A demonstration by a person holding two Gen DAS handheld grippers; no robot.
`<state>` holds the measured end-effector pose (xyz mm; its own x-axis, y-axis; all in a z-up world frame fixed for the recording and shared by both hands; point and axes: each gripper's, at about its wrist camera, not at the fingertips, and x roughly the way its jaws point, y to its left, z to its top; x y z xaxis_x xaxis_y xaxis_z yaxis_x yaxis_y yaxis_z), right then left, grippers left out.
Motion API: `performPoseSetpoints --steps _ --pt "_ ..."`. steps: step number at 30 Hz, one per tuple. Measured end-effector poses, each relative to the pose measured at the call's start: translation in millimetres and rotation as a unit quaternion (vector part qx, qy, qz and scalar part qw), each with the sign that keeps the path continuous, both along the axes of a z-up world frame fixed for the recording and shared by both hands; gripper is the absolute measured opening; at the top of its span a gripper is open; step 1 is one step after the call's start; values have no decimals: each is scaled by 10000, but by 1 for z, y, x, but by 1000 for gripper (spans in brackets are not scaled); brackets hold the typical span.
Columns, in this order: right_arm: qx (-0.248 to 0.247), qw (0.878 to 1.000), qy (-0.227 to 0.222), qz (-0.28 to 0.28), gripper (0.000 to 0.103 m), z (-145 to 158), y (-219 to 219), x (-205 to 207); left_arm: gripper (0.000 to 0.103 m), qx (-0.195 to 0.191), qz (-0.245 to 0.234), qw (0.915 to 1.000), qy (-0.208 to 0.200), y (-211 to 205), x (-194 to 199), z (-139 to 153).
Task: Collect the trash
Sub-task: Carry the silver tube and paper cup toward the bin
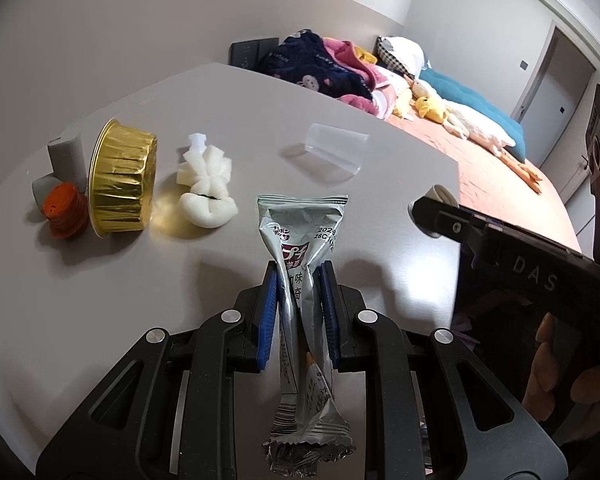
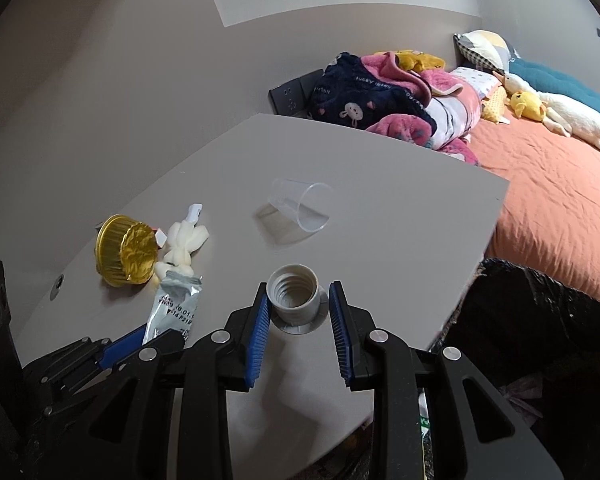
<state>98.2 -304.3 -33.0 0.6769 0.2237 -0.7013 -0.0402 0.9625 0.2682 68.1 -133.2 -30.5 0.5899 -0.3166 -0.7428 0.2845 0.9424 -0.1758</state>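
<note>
Left tool grips the silver snack wrapper above the bench. Right tool, pads apart, straddles the grey threaded cap near the bench's edge; it should center before squeezing evenly.

the left gripper points steeply down with its jaws pinched on a silver wrapper, while the right gripper holds its jaws around a grey cap.
</note>
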Motion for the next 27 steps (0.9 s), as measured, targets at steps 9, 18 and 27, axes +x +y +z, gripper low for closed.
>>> performPoseSetpoints --steps 9,18,27 --pt "53 9998 -100 -162 31 12 -14 -34 20 -1 -162 9998 -100 -16 -18 13" --pt "14 9993 -263 -271 31 28 -27 -63 20 -30 -306 9994 -181 -31 -28 24" --pt "38 9981 -371 -483 31 36 -46 -90 20 -73 -548 9981 -261 -51 -44 33"
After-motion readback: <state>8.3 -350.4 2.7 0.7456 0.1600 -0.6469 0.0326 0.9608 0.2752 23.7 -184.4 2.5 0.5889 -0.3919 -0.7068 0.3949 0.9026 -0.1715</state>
